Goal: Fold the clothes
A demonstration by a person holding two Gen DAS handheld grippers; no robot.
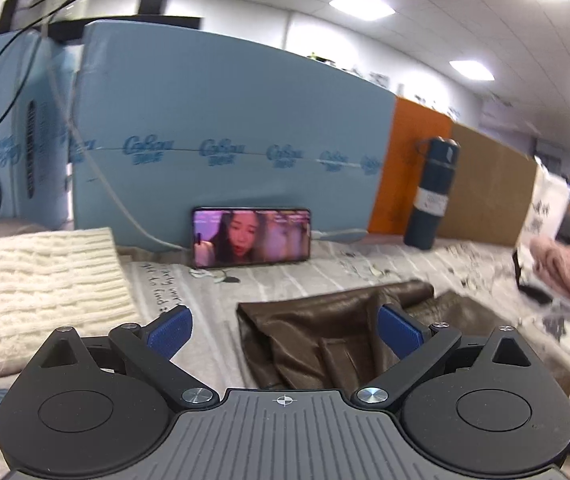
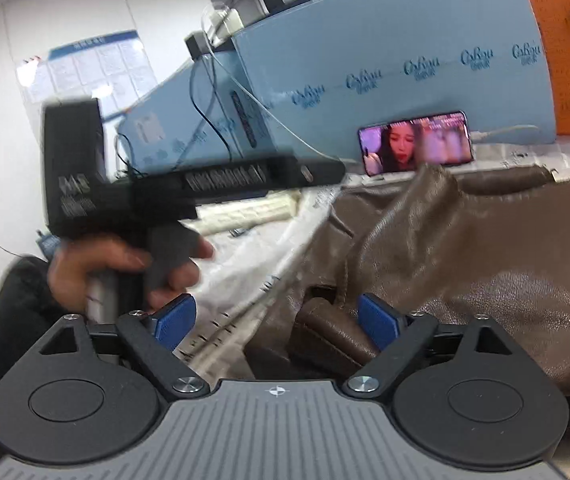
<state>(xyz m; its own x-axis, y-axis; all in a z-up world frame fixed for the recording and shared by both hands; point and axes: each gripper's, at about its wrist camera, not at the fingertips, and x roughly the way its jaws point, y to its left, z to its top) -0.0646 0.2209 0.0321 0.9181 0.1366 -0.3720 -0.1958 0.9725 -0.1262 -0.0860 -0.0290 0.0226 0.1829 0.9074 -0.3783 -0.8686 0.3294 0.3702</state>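
Note:
A brown leather garment point(image 1: 325, 336) lies crumpled on the printed table cover. My left gripper point(image 1: 283, 330) hangs open above its near left part, with nothing between the blue pads point(image 1: 167, 334). In the right wrist view the same brown garment point(image 2: 465, 260) fills the right half, bunched and partly raised. My right gripper point(image 2: 277, 322) is open close over a thick rolled edge of the garment point(image 2: 325, 332), which lies by the right pad point(image 2: 377, 320). A hand holds the left gripper's black handle point(image 2: 157, 196) at the left of that view.
A folded cream knit sweater point(image 1: 41, 280) lies at the left. A phone point(image 1: 251, 238) with its screen on leans on the blue foam board point(image 1: 225, 120). A dark blue bottle point(image 1: 433, 192) stands at the back right. Pink fabric point(image 1: 569, 268) and a white bag point(image 1: 545, 204) sit at the right.

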